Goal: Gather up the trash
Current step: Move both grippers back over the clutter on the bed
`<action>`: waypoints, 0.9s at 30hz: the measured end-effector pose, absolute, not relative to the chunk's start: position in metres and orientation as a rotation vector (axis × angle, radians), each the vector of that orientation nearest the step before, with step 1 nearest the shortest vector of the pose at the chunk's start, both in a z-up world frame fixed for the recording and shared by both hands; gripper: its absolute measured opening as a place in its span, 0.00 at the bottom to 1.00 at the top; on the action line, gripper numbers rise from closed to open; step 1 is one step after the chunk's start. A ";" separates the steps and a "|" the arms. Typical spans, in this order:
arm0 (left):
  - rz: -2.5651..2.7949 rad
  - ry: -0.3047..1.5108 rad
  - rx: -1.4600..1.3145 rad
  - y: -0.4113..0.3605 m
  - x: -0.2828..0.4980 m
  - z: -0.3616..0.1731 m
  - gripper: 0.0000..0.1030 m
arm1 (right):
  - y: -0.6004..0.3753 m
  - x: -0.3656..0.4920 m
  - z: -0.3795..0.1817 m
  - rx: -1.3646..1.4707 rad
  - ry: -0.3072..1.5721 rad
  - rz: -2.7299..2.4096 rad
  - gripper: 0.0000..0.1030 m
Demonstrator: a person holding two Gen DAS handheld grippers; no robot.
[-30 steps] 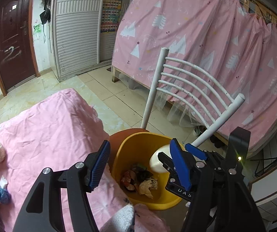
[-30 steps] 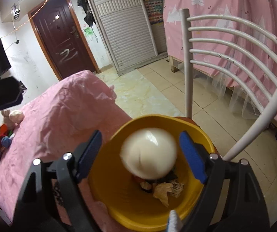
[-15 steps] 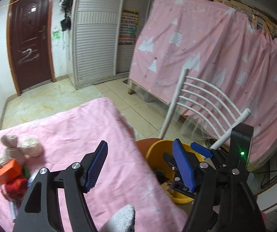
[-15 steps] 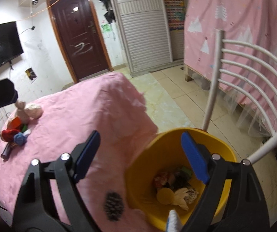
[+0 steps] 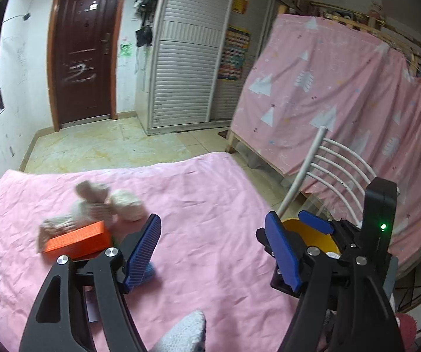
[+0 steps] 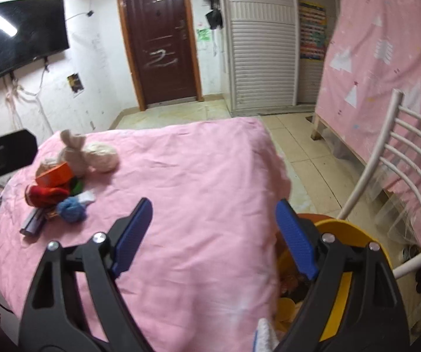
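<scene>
So through the left wrist camera, your left gripper (image 5: pixel 212 248) is hanging open and empty over the pink table (image 5: pixel 210 193), with a pile of trash (image 5: pixel 93 220) waiting at the near left. Through the right wrist camera, your right gripper (image 6: pixel 215 228) is gaping empty too, beside the yellow bin (image 6: pixel 354 234), which is holding some scraps; most collecting seems left.

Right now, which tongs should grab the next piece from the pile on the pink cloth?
Left, probably. The left tongs hang open right beside the orange box and the pile. The right tongs, also open and empty, sit nearer the yellow bin, farther from the pile.
</scene>
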State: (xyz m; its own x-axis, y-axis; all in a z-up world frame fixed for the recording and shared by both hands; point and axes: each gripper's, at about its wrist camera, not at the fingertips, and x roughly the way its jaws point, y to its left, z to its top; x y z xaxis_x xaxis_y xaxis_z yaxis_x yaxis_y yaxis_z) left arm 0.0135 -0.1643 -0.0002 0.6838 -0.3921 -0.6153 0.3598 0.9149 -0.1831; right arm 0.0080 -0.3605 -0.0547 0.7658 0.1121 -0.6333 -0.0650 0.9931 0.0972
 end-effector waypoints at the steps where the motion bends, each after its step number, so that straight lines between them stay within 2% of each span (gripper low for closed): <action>1: -0.415 0.700 -0.052 -0.158 0.014 0.000 0.63 | -0.352 0.009 -0.053 0.058 0.692 0.112 0.80; 13: -0.269 0.755 -0.027 -0.071 0.007 -0.031 0.64 | -0.282 0.021 -0.050 -0.036 0.738 0.255 0.80; 27: -0.261 0.889 0.033 -0.046 0.013 -0.083 0.68 | -0.225 0.035 -0.065 -0.127 0.812 0.369 0.80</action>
